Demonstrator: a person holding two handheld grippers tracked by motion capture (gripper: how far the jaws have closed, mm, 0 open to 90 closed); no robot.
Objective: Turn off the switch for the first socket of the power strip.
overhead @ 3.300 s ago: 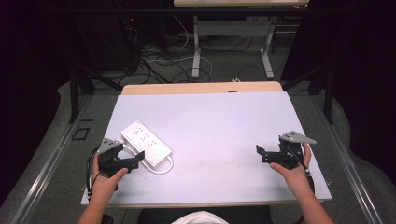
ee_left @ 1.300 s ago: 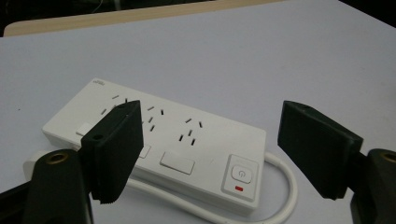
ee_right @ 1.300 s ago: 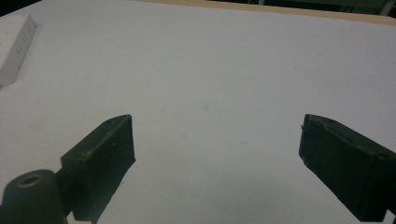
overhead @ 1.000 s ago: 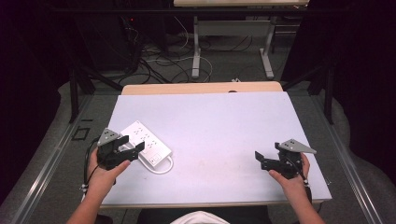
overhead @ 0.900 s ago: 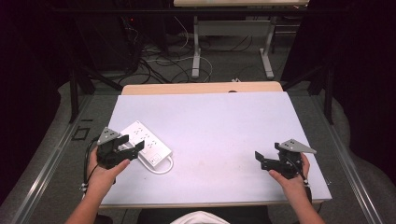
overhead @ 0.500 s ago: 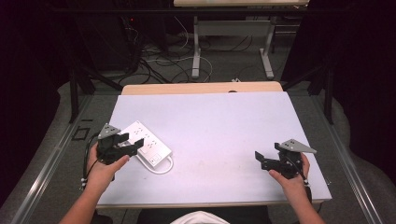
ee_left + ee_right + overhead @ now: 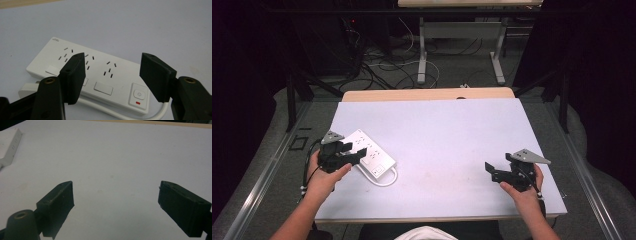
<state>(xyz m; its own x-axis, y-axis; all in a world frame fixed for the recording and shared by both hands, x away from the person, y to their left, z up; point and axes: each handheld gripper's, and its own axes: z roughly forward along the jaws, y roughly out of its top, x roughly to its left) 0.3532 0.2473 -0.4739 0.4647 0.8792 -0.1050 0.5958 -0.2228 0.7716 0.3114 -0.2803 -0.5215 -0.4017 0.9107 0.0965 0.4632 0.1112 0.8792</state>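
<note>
The left hand-held gripper (image 7: 111,75) is hovering wide open over the white power strip (image 7: 370,156). The right hand-held gripper (image 7: 491,170) is gaping open too, well apart from the strip, above the bare worktop (image 7: 452,130).

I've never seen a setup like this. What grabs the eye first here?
A white power strip lies near the left edge of the pale table, its cord looped beside it. The left hand-held gripper hovers right over it with its black jaws spread wide. Far across the table, the right hand-held gripper waits open above bare tabletop.
</note>
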